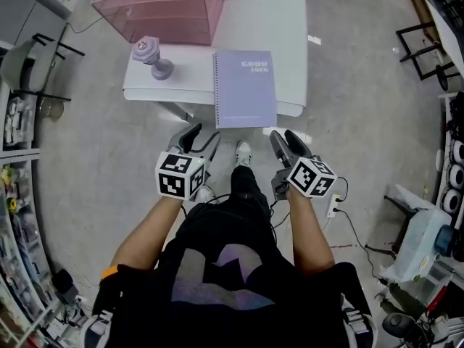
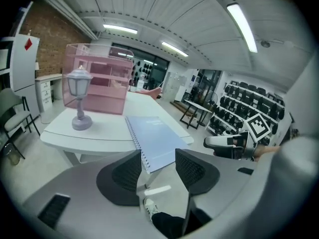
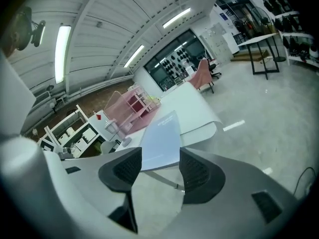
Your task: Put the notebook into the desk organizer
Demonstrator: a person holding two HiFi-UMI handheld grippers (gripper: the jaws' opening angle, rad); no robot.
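A lilac spiral notebook (image 1: 245, 88) lies flat on the white table (image 1: 290, 42), its near edge jutting over the table's front. It shows too in the left gripper view as the notebook (image 2: 157, 141) and in the right gripper view as the notebook (image 3: 162, 138). The pink see-through desk organizer (image 1: 163, 6) stands at the table's far left. My left gripper (image 1: 201, 138) hangs below the table's front edge, open and holding nothing. My right gripper (image 1: 288, 142) hangs level with it on the right, also open and holding nothing. Both stay short of the notebook.
A small lilac lantern (image 1: 152, 56) stands on the table's left corner, between the organizer and the notebook. The person's legs and a shoe (image 1: 243, 153) are below the table's edge. Shelves (image 1: 18, 194) line the left; chairs and clutter (image 1: 428, 223) sit right.
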